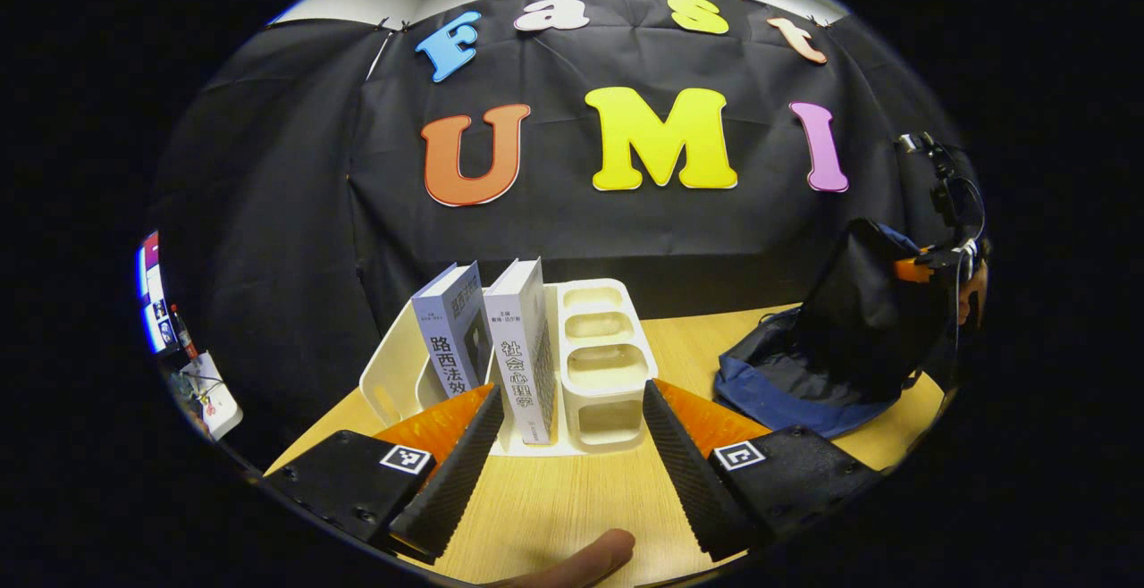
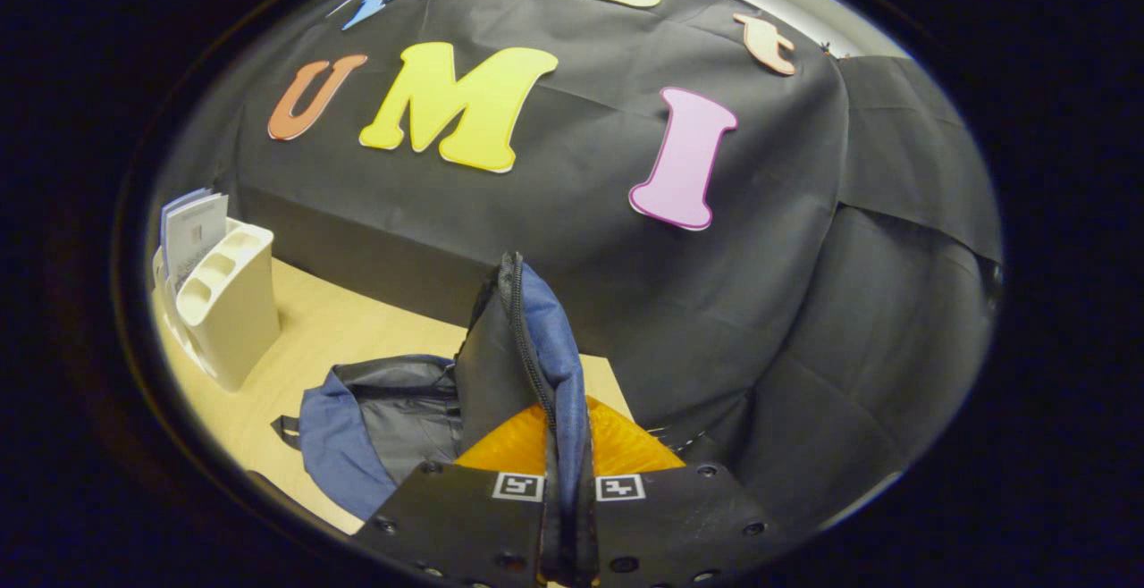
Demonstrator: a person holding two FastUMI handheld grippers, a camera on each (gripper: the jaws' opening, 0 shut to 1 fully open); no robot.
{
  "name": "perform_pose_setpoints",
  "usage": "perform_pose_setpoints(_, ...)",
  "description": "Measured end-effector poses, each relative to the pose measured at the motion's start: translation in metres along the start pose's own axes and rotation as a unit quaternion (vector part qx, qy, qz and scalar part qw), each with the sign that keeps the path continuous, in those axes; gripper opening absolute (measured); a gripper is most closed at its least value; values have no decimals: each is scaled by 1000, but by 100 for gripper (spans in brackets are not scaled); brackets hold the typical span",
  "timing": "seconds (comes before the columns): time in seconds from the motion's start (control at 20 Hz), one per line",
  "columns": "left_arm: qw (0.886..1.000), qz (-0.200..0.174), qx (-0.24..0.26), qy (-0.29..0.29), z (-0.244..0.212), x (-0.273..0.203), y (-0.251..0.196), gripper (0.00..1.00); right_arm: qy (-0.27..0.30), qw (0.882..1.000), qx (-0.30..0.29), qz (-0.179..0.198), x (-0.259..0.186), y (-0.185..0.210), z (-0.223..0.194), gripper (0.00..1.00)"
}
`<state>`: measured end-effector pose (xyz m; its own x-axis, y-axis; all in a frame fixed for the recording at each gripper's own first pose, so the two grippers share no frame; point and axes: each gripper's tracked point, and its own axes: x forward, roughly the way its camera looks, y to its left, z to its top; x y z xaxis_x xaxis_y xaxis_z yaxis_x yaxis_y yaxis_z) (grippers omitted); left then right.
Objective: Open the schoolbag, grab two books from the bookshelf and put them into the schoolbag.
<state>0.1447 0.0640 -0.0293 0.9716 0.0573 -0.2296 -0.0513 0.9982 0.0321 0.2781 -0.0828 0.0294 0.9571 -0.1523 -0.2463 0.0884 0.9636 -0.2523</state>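
Observation:
Two books stand upright in a white bookshelf (image 1: 603,365): a grey-blue book (image 1: 451,329) and, on its right, a white book (image 1: 523,347). My left gripper (image 1: 567,467) is open just in front of them, a short way off the white book's spine. The blue and black schoolbag (image 1: 804,373) lies on the table to the right. Its flap (image 2: 527,347) is lifted upright, with my right gripper (image 2: 565,476) shut on the zip edge. The bag's dark inside (image 2: 402,414) is exposed. In the left gripper view, the right gripper (image 1: 934,257) holds the flap up from the far right.
The wooden table (image 1: 554,508) runs to the black cloth wall behind. The bookshelf (image 2: 228,293) with its books (image 2: 192,231) stands left of the bag. A fingertip (image 1: 585,561) shows at the bottom edge. Some equipment (image 1: 210,400) sits off the table's left side.

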Motion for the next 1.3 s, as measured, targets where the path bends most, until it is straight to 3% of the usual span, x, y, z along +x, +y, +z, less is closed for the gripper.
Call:
perform_pose_setpoints(0.65, 999, 24, 6, -26, 105, 76, 43, 98, -7, 1000, -2, 26, 2, -2, -5, 6)
perform_pose_setpoints(1.0, 999, -8, -2, 52, 104, 132, 47, 98, -11, 999, 3, 42, 3, -3, -9, 7)
perform_pose_setpoints(1.1, 997, -24, 6, 76, 102, 149, 47, 98, -11, 999, 2, 43, 4, -3, -11, 6)
perform_pose_setpoints(1.3, 989, -21, 37, 140, 85, 178, 58, 97, -15, 999, 2, 51, 0, -1, -10, 7)
